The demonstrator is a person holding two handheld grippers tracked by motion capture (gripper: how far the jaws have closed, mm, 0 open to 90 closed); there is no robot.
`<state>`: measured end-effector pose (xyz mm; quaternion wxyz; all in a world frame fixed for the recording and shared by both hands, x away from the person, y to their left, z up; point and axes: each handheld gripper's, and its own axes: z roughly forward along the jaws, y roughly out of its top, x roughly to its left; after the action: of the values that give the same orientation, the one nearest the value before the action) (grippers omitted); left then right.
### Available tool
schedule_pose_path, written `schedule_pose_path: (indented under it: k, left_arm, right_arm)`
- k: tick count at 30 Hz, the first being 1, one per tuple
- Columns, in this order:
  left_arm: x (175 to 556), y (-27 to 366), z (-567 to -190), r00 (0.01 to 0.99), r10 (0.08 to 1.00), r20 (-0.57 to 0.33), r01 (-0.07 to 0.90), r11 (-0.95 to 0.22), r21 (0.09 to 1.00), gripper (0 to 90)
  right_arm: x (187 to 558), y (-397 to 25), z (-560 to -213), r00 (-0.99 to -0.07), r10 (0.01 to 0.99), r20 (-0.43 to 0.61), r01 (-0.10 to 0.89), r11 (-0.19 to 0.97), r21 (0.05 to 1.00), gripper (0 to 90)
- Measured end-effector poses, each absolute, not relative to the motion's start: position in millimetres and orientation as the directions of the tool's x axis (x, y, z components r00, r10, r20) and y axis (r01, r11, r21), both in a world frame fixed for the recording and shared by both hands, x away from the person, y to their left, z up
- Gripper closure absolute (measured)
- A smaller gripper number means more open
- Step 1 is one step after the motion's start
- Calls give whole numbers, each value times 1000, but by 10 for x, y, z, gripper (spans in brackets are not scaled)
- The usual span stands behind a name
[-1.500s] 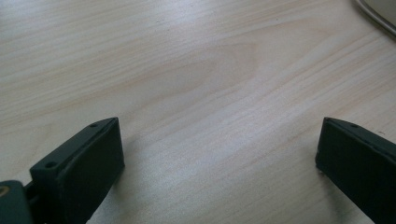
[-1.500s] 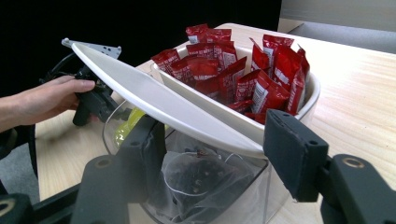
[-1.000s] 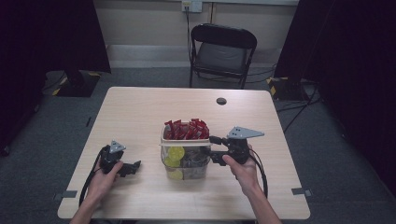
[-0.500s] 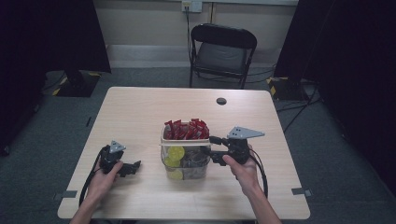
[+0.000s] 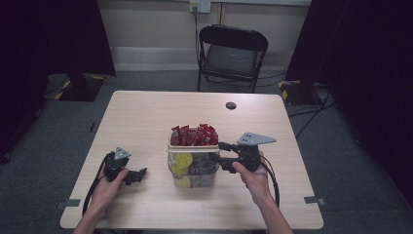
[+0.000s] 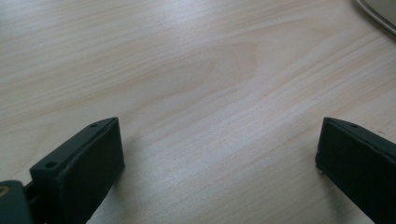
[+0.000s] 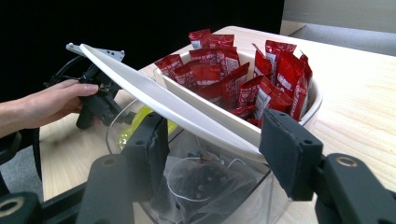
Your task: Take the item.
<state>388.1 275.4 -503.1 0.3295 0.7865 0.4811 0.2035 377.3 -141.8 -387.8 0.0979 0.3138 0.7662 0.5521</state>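
A clear tub with a white rim [image 5: 169, 148] stands at the middle of the wooden table [image 5: 146, 117]. Its far section holds upright red packets [image 5: 195, 135]; the near section holds yellow packets [image 5: 183, 160] and tea bags [image 5: 202, 165]. My right gripper [image 5: 217, 152] is open at the tub's right side. In the right gripper view its jaws stand either side of the white rim [image 7: 140, 88], with red packets [image 7: 243, 74] behind and tea bags [image 7: 201, 182] below. My left gripper [image 5: 134, 175] rests open on the table left of the tub, over bare wood [image 6: 219, 93].
A small black round object [image 5: 231, 105] lies near the table's far edge. A black folding chair [image 5: 233, 53] stands behind the table. The person's left hand [image 7: 46, 102] and its gripper show beyond the tub in the right gripper view.
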Motion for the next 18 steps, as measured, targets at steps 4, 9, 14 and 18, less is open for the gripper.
schedule_pose_path:
  k: [4, 9, 14, 18]
  left_arm:
    - [3881, 2754, -5030, 455, 891, 4, 622, -321, 714, 3]
    - [3881, 2754, -5030, 455, 891, 4, 622, -321, 714, 3]
    - [3880, 2753, -5031, 454, 891, 3, 623, -320, 714, 3]
    - [3881, 2754, -5030, 455, 891, 4, 622, -321, 714, 3]
  right_arm:
    - [3771, -1418, -3877, -784, 590, 195, 372, 194, 908, 426]
    - [3773, -1419, -3878, -783, 590, 198, 373, 191, 908, 426]
    - [3772, -1419, -3876, -784, 590, 194, 370, 192, 909, 429]
    - [3772, -1419, -3876, -784, 590, 194, 369, 193, 909, 429]
